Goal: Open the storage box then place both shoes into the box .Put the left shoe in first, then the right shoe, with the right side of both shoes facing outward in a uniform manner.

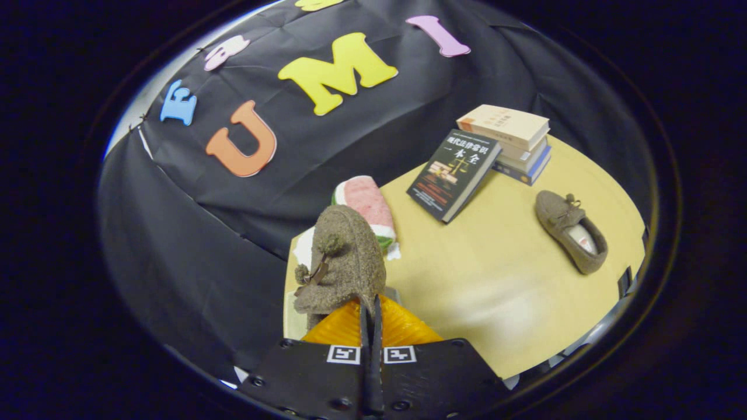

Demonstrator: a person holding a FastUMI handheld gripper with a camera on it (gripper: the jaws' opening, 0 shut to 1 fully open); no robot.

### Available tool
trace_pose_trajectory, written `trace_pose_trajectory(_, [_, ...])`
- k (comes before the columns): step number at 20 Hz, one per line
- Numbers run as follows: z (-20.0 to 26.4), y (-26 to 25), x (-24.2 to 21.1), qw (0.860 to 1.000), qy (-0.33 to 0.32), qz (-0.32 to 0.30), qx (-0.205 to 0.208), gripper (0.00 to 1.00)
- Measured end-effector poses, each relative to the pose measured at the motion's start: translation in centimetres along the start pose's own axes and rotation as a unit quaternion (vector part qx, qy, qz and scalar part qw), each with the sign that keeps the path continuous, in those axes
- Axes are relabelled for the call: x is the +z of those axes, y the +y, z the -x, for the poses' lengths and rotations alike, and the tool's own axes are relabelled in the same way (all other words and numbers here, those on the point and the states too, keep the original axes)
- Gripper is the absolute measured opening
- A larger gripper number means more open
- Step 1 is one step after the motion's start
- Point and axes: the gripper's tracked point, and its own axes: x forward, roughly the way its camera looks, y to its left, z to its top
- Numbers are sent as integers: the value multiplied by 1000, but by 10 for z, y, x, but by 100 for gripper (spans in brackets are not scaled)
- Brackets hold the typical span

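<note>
Held shoe (pixel 344 262) upright, toe up, heel edge pinched between gripper (pixel 371 315) fingers, jaws nearly closed on it. Second shoe (pixel 572 231) lies on tan table (pixel 496 280), well apart. Books (pixel 502 146) beyond. Watermelon-print cloth (pixel 367 204) just behind held shoe.

grey-brown felt shoe (pixel 344 262) in claw (pixel 371 309), matching shoe (pixel 571 231), tan table (pixel 502 280), dark-covered book (pixel 454 174)

Brown shoe (pixel 344 262) pinched upright; second shoe (pixel 572 231) lying on table
</note>
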Motion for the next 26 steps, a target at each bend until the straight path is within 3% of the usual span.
trace_pose_trajectory(7, [-44, 66, -80, 999, 42, 16, 13, 0])
trace_pose_trajectory(14, [-97, 67, -139, 997, 80, 17, -9, 0])
trace_pose_trajectory(25, [-157, 51, -184, 990, 131, 40, -40, 1])
trace_pose_trajectory(26, [-159, 52, -185, 989, 138, 42, -39, 9])
